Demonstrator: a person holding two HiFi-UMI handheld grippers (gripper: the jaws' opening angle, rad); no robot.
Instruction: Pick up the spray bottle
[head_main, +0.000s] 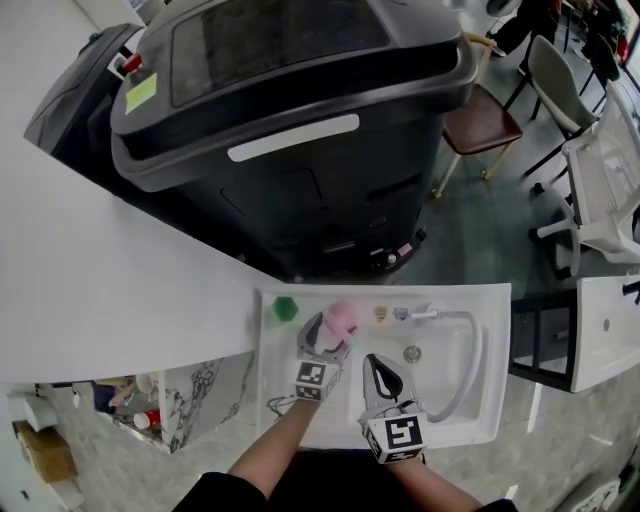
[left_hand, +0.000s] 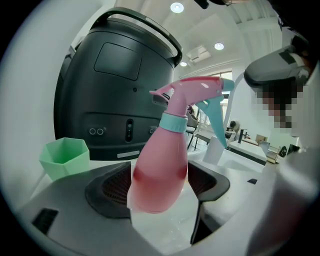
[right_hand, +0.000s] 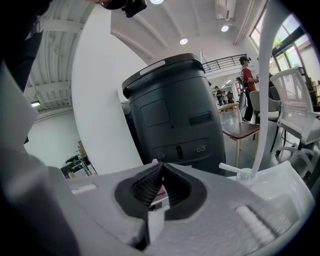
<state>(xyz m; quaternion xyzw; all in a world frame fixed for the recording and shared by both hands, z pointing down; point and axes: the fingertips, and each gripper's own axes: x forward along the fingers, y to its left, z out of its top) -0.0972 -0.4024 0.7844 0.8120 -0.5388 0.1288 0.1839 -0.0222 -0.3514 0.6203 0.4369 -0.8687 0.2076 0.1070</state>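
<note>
Right gripper (right_hand: 161, 170) nearest: fingers shut, empty. Left gripper (left_hand: 159, 187) has fingers (left_hand: 107, 187) wide open either side of pink spray bottle (left_hand: 165, 150), at far left of sink (head_main: 480, 300), no grip yet. Center on the belly, close evenly w/o tipping it; mind the green cup (left_hand: 64, 157) left.

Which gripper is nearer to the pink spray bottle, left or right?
Left. The left gripper has its open jaws on either side of the spray bottle. The right gripper, shut, is apart from it, to its right in the head view.
</note>
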